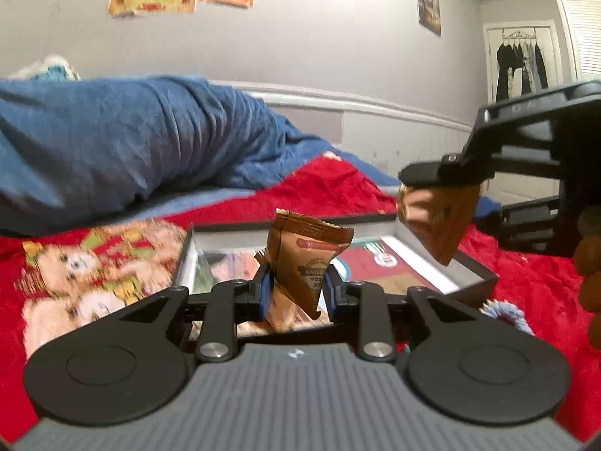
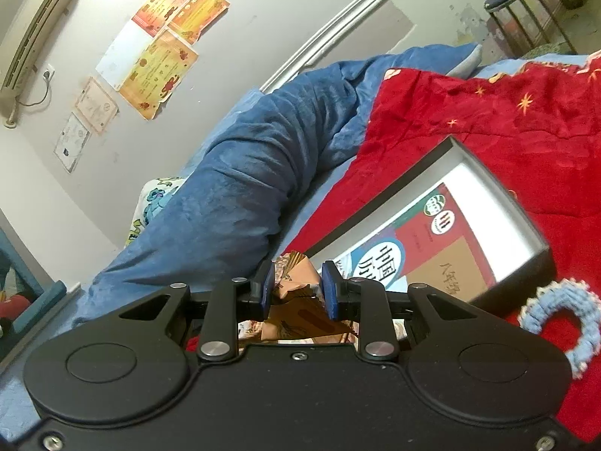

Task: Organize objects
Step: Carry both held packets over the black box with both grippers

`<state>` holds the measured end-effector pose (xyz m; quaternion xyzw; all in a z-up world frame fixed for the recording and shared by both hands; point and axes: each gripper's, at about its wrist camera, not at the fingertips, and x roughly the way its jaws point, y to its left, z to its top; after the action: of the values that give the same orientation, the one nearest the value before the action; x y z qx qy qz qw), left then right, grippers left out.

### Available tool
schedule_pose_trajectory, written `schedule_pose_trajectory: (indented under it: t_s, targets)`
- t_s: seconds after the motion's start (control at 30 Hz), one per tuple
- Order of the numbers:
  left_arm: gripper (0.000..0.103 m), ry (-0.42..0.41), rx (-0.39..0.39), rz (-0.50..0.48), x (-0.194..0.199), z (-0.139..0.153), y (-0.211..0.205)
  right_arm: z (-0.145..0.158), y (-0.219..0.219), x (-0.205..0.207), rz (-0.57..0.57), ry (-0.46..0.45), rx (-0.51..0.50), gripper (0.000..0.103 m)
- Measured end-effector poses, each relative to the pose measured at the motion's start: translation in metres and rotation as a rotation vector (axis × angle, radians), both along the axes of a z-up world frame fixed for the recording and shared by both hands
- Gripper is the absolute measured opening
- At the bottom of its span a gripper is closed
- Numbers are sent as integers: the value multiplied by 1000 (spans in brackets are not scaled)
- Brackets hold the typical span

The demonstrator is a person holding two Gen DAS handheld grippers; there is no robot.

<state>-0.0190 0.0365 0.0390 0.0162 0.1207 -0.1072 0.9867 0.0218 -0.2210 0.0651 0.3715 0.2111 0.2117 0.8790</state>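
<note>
My left gripper (image 1: 296, 293) is shut on a brown snack packet (image 1: 304, 259), held upright between its blue pads. To the right in the same view, my right gripper (image 1: 443, 203) is shut on a second brown packet (image 1: 441, 229), which hangs over the box's right part. In the right wrist view that packet (image 2: 296, 285) sits crumpled between the right gripper's (image 2: 296, 293) pads. An open black box with a white inside (image 1: 475, 268) (image 2: 469, 158) lies on the red blanket just beyond both grippers. A red and brown book (image 1: 379, 263) (image 2: 413, 255) lies inside it.
A red blanket (image 2: 469, 105) covers the bed, with a rolled blue blanket (image 1: 131, 143) along the wall side. A light blue knitted ring (image 2: 556, 300) lies beside the box's near corner. A hand (image 1: 589, 263) grips the right tool.
</note>
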Motion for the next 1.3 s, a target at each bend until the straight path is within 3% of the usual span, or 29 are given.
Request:
schedule_pose_trajectory:
  t_s: [0.47,0.7,0.83,1.0,1.3]
  targets:
    - [33,-87,-17,88,13,6,18,-4,4,45,60,-7,-2,27]
    - [34,-73,-17,58,15,1,13,-10,14,65,91,5,-35,27]
    - [34,-57,-14,10,19,-6,12,-22,5,66,109,45,51,27]
    - [34,-16,-29,14,26,-9,14,-29,0,63,98,57,0,27]
    - [35,-7,12,-4,27,-15,6,-39,14,74,90,84,-96,27]
